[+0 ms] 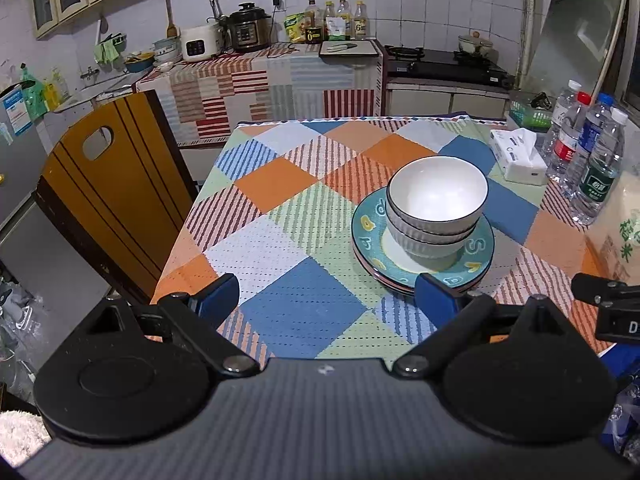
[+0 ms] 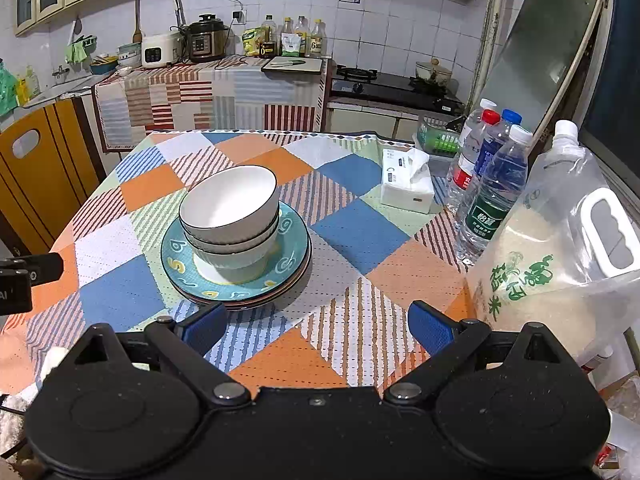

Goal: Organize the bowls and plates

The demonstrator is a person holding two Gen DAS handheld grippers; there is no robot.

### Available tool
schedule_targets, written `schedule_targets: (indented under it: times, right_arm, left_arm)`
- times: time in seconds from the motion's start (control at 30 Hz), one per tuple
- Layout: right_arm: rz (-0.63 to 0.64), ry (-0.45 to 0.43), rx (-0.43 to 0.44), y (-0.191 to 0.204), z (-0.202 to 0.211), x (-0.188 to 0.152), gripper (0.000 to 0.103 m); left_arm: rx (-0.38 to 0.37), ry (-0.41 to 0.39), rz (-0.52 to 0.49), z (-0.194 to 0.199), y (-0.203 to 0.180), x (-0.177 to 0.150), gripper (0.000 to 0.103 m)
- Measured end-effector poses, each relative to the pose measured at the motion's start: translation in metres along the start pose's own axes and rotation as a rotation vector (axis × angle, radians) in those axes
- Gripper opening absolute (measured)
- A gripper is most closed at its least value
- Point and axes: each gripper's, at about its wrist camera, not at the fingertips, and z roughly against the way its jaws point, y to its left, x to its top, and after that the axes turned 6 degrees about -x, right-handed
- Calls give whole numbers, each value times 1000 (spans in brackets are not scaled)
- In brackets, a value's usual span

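Three white ribbed bowls (image 1: 436, 204) sit nested one inside another, the top one empty, on a stack of plates (image 2: 236, 272) whose top plate is teal with yellow and white letter shapes. The stack stands on the patchwork tablecloth (image 1: 280, 184), toward the near middle of the table. The left gripper (image 1: 326, 294) hangs over the near edge with its blue pads spread wide and nothing between them; its right pad lies in front of the plates' near rim, though contact cannot be told. The right gripper (image 2: 316, 324) is likewise spread wide and empty, just near of the plates.

At the table's right stand a tissue pack (image 2: 406, 184), several water bottles (image 2: 494, 200) and a clear handled bag of rice (image 2: 560, 248). A wooden chair (image 1: 108, 188) stands at the left. On the far counter sit a rice cooker (image 1: 200, 42), a pressure cooker (image 1: 248, 28), oil bottles (image 1: 340, 20) and a cutting board (image 1: 348, 48), with a gas stove (image 1: 444, 62) to the right.
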Motion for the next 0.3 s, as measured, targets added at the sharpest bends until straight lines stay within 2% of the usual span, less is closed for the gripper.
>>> schedule_targets:
  times: [0.3]
  right_arm:
    - [3, 1, 1, 1, 0, 1, 99]
  left_arm:
    - [-7, -19, -7, 4, -2, 0, 95]
